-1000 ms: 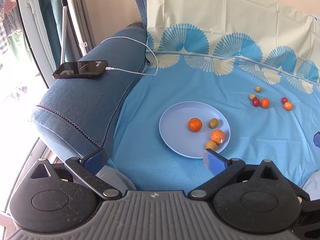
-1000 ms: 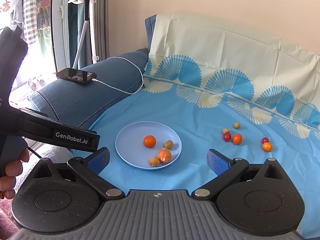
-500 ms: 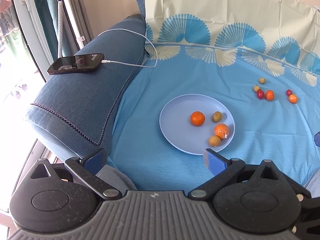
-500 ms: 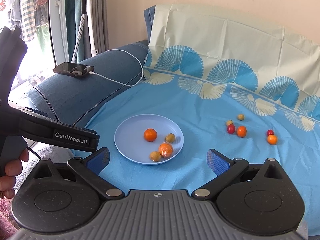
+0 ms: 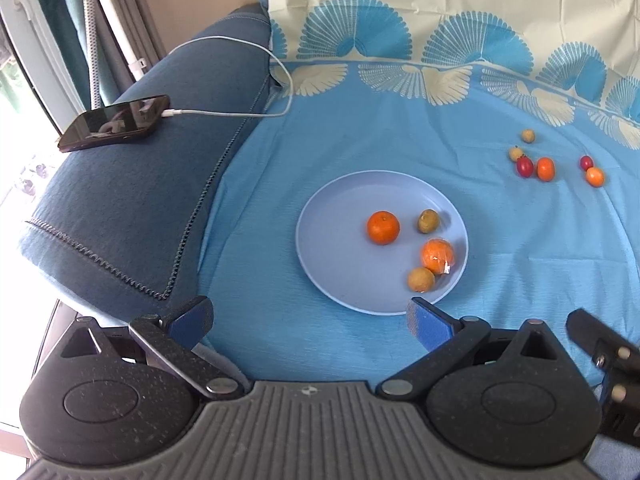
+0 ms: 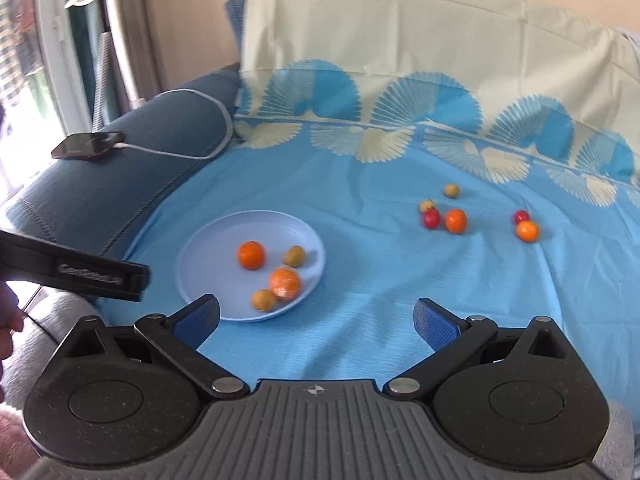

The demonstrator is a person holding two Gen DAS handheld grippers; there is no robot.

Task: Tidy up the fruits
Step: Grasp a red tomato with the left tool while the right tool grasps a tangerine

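A light blue plate [image 5: 336, 248] [image 6: 208, 252] lies on the blue sheet and holds two oranges [image 5: 383, 227] [image 6: 251, 255] and two small yellow-green fruits [image 5: 428, 221]. Several small fruits lie loose on the sheet to its right: a red one [image 6: 431, 218], an orange one [image 6: 455, 220], another orange one [image 6: 527, 231] and small yellowish ones [image 6: 451, 190]. My left gripper [image 5: 310, 322] is open and empty, just short of the plate's near edge. My right gripper [image 6: 316, 320] is open and empty, near the plate's right side, well short of the loose fruits.
A dark blue sofa arm [image 5: 132, 208] rises left of the plate, with a black phone [image 5: 114, 122] and its white cable [image 5: 240, 80] on top. A pale sheet covers the backrest [image 6: 400, 60]. The left gripper's body [image 6: 80, 274] shows at the right wrist view's left edge.
Both grippers have moved forward and to the right over the sheet, so the plate and loose fruits look nearer. Both stayed open. No fruit has moved.
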